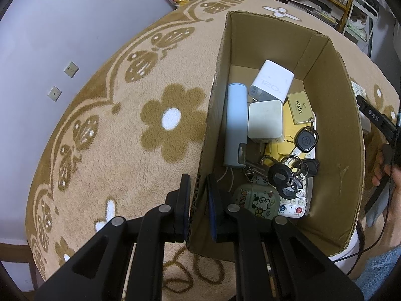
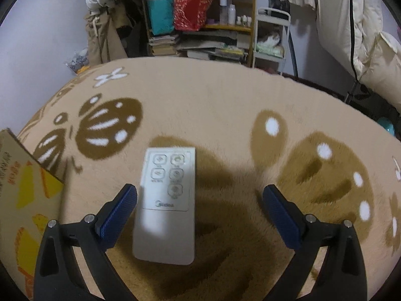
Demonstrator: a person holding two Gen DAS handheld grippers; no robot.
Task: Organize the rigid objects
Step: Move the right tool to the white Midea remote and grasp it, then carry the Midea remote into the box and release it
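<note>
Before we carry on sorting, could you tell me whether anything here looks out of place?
One thing: the white remote lies alone on the blanket, outside the cardboard box where the other items sit. The open right gripper straddles it.

The white boxy charger [image 1: 272, 82] lying in the brown cardboard box [image 1: 333, 115] carries "120" with a small "W" in pale grey on its side. Just beside it, the flat gold-yellow rectangular tag [image 1: 299, 109] reads "NFC" above "AIMA". The round black key fob [image 1: 305, 140] shows a circled "M"-like emblem. The pale green cartoon-printed case [image 1: 255, 202] bears letters ending in "rs". A black bar [image 1: 374, 119] at the right edge of the left wrist view reads "DAS". The slim white rectangular remote control [image 2: 166, 203] on the beige carpet bears "Midea" below its buttons; the small button captions are too blurred to read.
</note>
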